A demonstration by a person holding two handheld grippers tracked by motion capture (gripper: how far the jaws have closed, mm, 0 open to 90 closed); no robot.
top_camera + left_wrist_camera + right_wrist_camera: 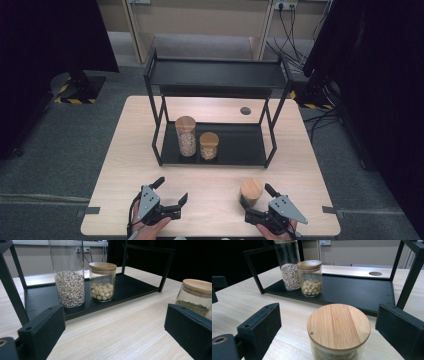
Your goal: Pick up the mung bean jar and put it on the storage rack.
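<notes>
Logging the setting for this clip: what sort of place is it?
Probably a lab or office recording station: a lone wooden table on grey carpet, wall sockets with trailing cables, and hazard-taped stand bases beside it.

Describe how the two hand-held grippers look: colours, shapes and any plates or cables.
Both the left gripper and the right gripper are black, each with two blocky, flat-faced jaws and a grey three-cornered plate on top dotted with small holes. A thin grey cable trails from the left one. In the gripper views the jaws look matt.
</notes>
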